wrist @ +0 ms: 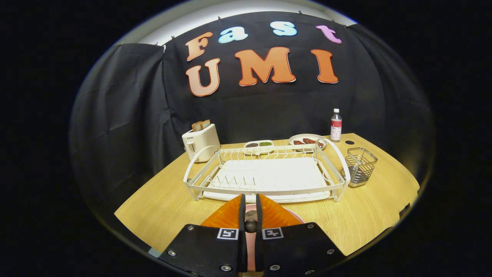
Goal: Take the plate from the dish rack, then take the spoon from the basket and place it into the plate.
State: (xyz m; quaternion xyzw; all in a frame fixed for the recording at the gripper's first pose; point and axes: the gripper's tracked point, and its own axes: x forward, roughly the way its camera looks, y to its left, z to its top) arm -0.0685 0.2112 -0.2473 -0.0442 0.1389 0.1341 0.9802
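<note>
Fingers [250, 209] pinch spoon [251, 224] above plate [294, 215].

Dish rack [265, 173] on table [161, 204], basket [360, 166] just right.

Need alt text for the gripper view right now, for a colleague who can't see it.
The gripper has its fingers nearly closed around a dark spoon handle over a pink plate on the wooden table. Beyond them sit an empty white dish rack, a wire basket, a toaster, two food dishes and a bottle.
</note>
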